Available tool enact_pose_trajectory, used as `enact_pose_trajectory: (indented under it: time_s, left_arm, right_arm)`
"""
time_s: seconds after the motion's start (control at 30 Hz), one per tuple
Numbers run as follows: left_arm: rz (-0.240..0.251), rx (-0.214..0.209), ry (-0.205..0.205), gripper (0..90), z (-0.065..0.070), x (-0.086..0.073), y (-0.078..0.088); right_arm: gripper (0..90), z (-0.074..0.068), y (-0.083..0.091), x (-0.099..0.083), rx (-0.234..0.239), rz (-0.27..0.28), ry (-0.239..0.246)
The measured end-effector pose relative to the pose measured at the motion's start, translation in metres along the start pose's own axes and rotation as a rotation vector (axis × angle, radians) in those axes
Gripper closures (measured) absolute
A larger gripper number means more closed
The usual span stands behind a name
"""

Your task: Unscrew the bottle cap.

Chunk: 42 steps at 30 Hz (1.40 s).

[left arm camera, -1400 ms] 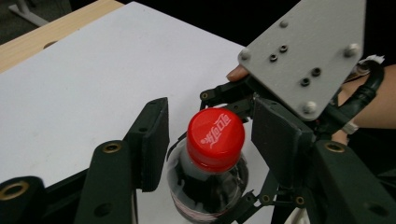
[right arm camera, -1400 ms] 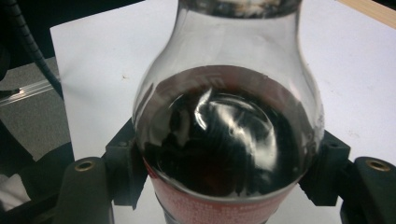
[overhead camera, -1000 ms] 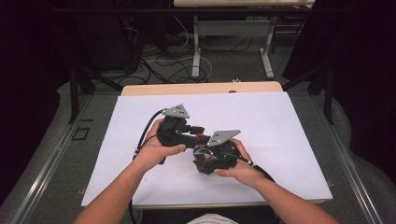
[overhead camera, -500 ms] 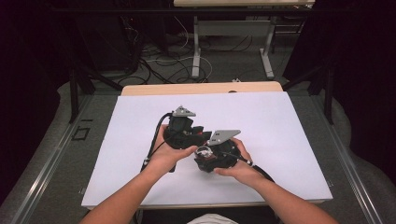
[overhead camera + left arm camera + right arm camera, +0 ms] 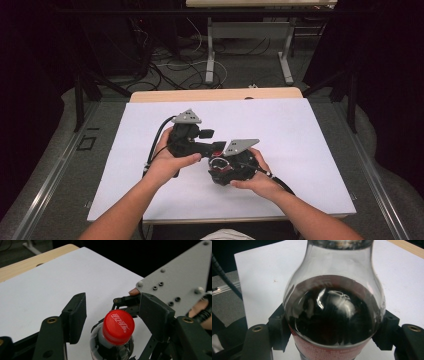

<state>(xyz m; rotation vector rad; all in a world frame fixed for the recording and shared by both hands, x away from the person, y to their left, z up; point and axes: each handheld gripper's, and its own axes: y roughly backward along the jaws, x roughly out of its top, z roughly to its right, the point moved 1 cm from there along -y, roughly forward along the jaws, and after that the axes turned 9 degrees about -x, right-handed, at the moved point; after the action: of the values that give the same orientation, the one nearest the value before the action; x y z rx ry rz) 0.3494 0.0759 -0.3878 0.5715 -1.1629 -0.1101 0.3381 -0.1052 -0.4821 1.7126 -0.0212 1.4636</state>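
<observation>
White paper covered the table (image 5: 300, 150) under my hands. My left gripper (image 5: 112, 315) had just been opening, its jaws apart on either side of the red cap (image 5: 119, 326) without pressing it, so I judged the cap released mid-twist. My right gripper (image 5: 329, 340) clamped the cola bottle (image 5: 332, 310) near the table's middle, its long axis upright, neck up.

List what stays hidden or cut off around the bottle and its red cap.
- Bottle base: right gripper view, cut off by bottom edge.
- Cap's seal to the neck: left gripper view, hidden beneath the cap.
- Bottle body: high view, hidden by right gripper and hands.
</observation>
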Motion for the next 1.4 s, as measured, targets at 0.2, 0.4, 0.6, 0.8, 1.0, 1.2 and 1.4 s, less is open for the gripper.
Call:
enact_pose_trajectory:
  time_s: [0.2, 0.4, 0.6, 0.8, 1.0, 1.2, 1.4]
  left_arm:
    - [-0.038, -0.09, -0.072, 35.0, -0.006, -0.001, 0.006]
    - [-0.076, -0.141, -0.071, 42.8, -0.014, -0.003, 0.004]
    - [-0.069, -0.165, -0.059, 48.6, -0.015, -0.004, -0.001]
    - [-0.097, -0.153, -0.05, 56.9, -0.01, -0.004, -0.008]
    - [-0.106, -0.073, -0.036, 60.8, -0.001, -0.002, -0.013]
    - [-0.084, 0.097, 0.136, 61.0, 0.011, 0.0, -0.015]
    - [-0.054, 0.17, 0.196, 61.1, 0.017, 0.0, -0.018]
  right_arm:
    - [30.0, -0.002, 0.001, 0.001, 0.021, 0.002, 0.001]
    - [29.9, -0.003, 0.002, 0.001, 0.031, 0.004, 0.007]
    - [29.9, -0.004, 0.002, 0.001, 0.038, -0.002, 0.013]
    - [29.9, -0.004, 0.001, 0.001, 0.037, -0.008, 0.014]
    - [29.9, -0.004, 0.0, 0.0, 0.027, -0.003, 0.01]
    - [30.0, -0.004, 0.0, 0.001, 0.012, -0.003, 0.004]
    - [30.0, -0.004, -0.002, 0.001, -0.003, -0.008, 0.007]
